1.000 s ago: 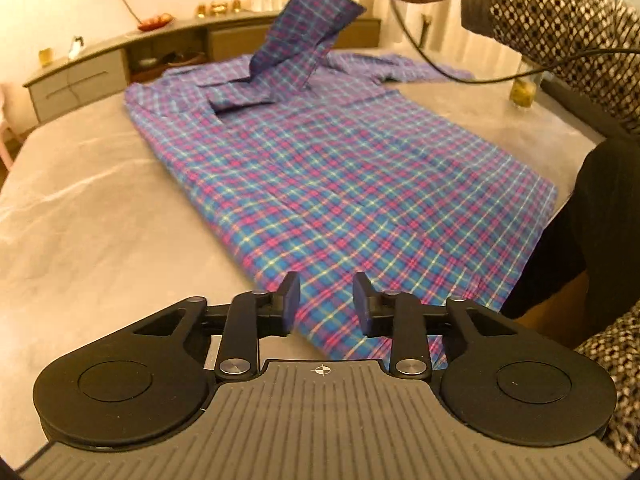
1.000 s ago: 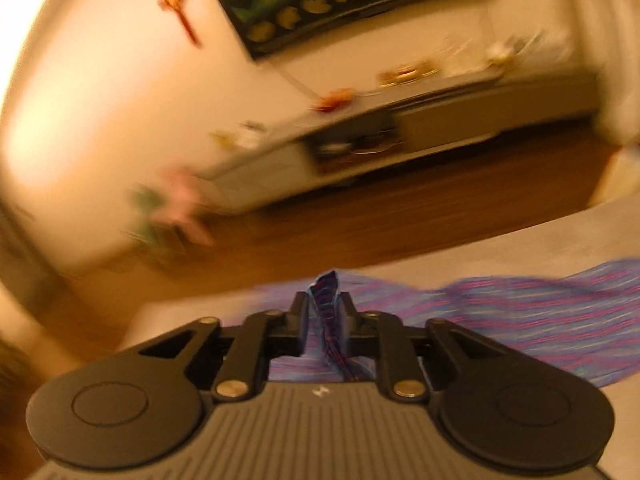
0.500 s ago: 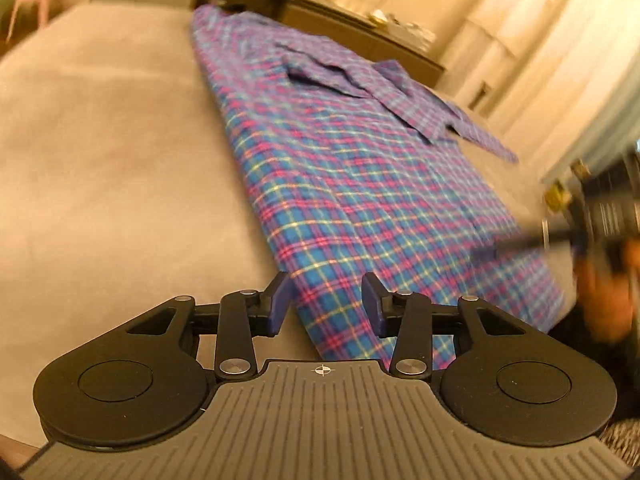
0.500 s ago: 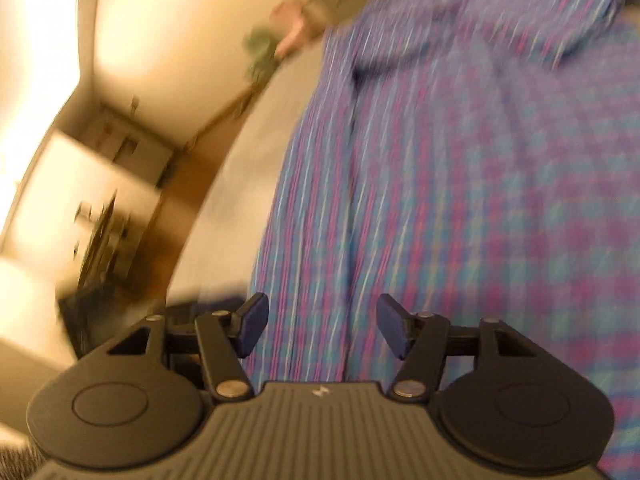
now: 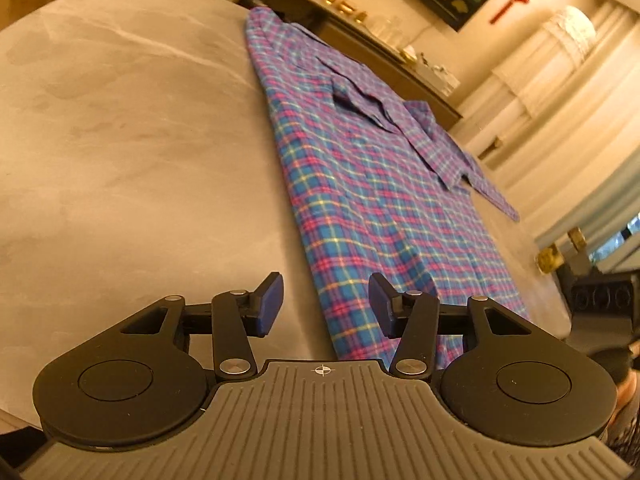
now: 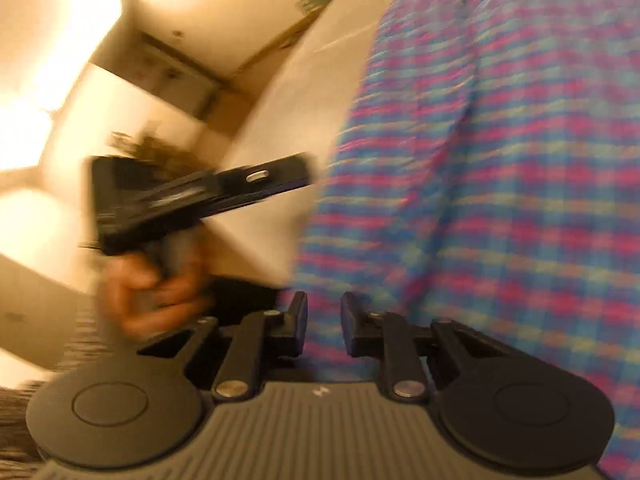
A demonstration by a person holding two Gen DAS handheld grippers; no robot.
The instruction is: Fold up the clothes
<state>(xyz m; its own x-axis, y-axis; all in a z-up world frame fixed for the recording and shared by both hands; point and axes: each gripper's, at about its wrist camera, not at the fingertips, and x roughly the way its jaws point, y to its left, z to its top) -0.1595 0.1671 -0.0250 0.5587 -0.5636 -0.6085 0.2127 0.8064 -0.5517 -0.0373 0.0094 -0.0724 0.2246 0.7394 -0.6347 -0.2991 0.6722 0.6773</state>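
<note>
A blue, pink and yellow plaid shirt (image 5: 380, 184) lies flat on the grey table (image 5: 120, 140), a sleeve folded across its upper part. My left gripper (image 5: 325, 304) is open and empty, low at the shirt's near left hem corner. My right gripper (image 6: 323, 324) is open with a narrow gap and empty, just above the shirt's (image 6: 500, 180) near hem; this view is blurred. The left gripper's body and the hand holding it (image 6: 160, 280) show at the left of the right wrist view.
A long low cabinet (image 5: 360, 36) with small items runs behind the table. Curtains (image 5: 560, 128) hang at the right. A small golden object (image 5: 550, 258) stands near the table's right edge. A dark device (image 5: 600, 292) sits beside it.
My right gripper let go of the raised sleeve, which now lies folded on the shirt, and swung down to the near hem. My left gripper opened wider and lowered toward the hem corner.
</note>
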